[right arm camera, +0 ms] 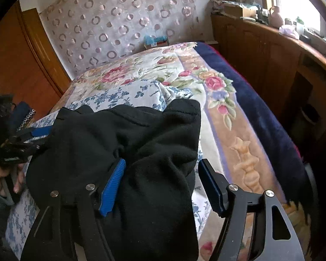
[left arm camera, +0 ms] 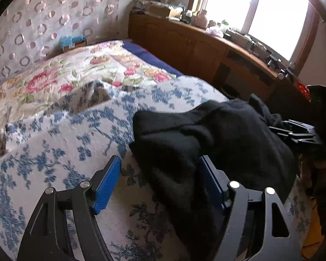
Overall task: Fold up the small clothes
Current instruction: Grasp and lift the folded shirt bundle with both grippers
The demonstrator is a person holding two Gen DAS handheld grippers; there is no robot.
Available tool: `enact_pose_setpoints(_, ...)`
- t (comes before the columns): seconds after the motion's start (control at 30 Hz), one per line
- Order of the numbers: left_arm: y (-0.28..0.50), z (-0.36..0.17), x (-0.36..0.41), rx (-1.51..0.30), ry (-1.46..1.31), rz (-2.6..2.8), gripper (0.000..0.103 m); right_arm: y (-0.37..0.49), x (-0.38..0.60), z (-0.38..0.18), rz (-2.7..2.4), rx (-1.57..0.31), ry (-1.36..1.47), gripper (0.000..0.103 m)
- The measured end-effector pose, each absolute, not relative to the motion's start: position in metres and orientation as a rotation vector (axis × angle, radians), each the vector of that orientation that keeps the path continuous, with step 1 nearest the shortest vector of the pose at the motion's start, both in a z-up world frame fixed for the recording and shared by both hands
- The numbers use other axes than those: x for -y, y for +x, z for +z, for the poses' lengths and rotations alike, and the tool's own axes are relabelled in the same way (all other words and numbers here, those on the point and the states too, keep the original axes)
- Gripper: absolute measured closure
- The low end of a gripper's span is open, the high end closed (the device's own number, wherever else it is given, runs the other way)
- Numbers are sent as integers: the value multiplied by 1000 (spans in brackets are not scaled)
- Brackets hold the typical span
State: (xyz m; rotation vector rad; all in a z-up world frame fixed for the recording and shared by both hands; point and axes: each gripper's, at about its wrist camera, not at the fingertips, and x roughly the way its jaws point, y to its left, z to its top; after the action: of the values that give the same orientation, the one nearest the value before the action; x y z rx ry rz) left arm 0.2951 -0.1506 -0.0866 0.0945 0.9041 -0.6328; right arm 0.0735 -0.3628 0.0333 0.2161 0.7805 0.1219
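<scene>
A black garment (left arm camera: 217,134) lies bunched and creased on the blue-flowered sheet (left arm camera: 54,143) of a bed. My left gripper (left arm camera: 159,161) is open, its blue pads (left arm camera: 107,184) astride the garment's near left edge. The right gripper (left arm camera: 297,132) shows at the cloth's far right side. In the right wrist view the same garment (right arm camera: 141,143) fills the middle. My right gripper (right arm camera: 163,163) is open, with a thick fold of cloth lying between its fingers (right arm camera: 113,187). The left gripper (right arm camera: 39,132) sits at the garment's left edge, with a hand (right arm camera: 15,180) below it.
A rose-patterned quilt (left arm camera: 76,69) and a navy blanket (right arm camera: 260,108) cover the far bed. A wooden cabinet (left arm camera: 195,52) with cluttered items runs along the right under a bright window (left arm camera: 260,4). A patterned curtain (right arm camera: 119,21) hangs behind; a wooden door (right arm camera: 21,65) stands left.
</scene>
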Motion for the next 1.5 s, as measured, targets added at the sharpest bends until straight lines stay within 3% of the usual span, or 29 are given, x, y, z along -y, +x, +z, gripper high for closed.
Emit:
enact_pose_setpoints(0.2, 299, -89, 152, -908, 88, -642, 30, 81, 368, 30, 179, -818, 260, 32)
enact_pose_setpoints(0.3, 299, -89, 153, -907, 77, -671, 45, 83, 369, 27, 215, -833, 291, 36)
enact_pose_setpoints(0.47, 300, -88, 155, -919, 59, -702, 65, 83, 371, 29, 232, -820, 275, 52)
enact_pose_setpoints(0.57, 298, -84, 157, -913, 57, -716, 80, 76, 364, 33, 205, -790, 200, 75)
enact_pose_setpoints(0.6, 295, -81, 158, -900, 73, -718, 83, 74, 362, 34, 208, -787, 185, 76)
enact_pose_setpoints(0.73, 284, -66, 161, -841, 110, -731, 85, 66, 351, 35, 192, -753, 121, 83)
enact_pose_setpoints(1.03, 255, -19, 136, -690, 72, -720, 86, 51, 334, 64, 220, -608, 71, 83)
enact_pose_setpoints(1.5, 222, 31, 23, -531, 61, -493, 86, 95, 241, 84, 429, -507, -66, 83)
